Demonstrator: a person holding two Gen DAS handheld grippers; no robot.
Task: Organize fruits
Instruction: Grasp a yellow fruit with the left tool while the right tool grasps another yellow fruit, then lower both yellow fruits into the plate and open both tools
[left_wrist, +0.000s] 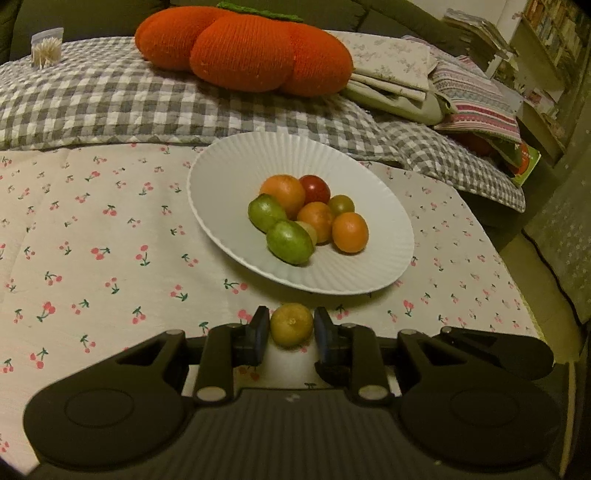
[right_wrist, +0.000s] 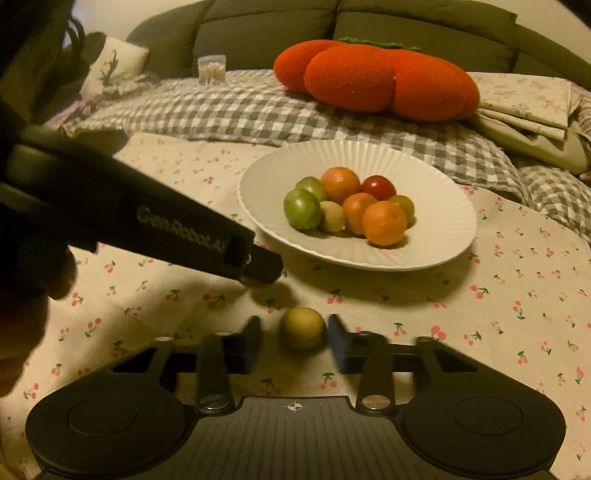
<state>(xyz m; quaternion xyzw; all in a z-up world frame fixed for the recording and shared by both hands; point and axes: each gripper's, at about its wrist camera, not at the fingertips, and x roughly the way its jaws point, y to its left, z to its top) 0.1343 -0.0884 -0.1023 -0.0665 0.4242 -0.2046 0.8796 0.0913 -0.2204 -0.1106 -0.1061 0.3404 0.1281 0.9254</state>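
White ribbed plate (left_wrist: 236, 177) holds eight fruits (left_wrist: 314, 218) (green, orange, red); yellow-green fruit (left_wrist: 291, 325) at plate's 6 o'clock.

Black hand-held gripper (left_wrist: 291, 325): ribbed body, 2 round discs, silver rivets, blue-padded fingers (left_wrist: 322, 328), "GenRobot.AI" lettering.
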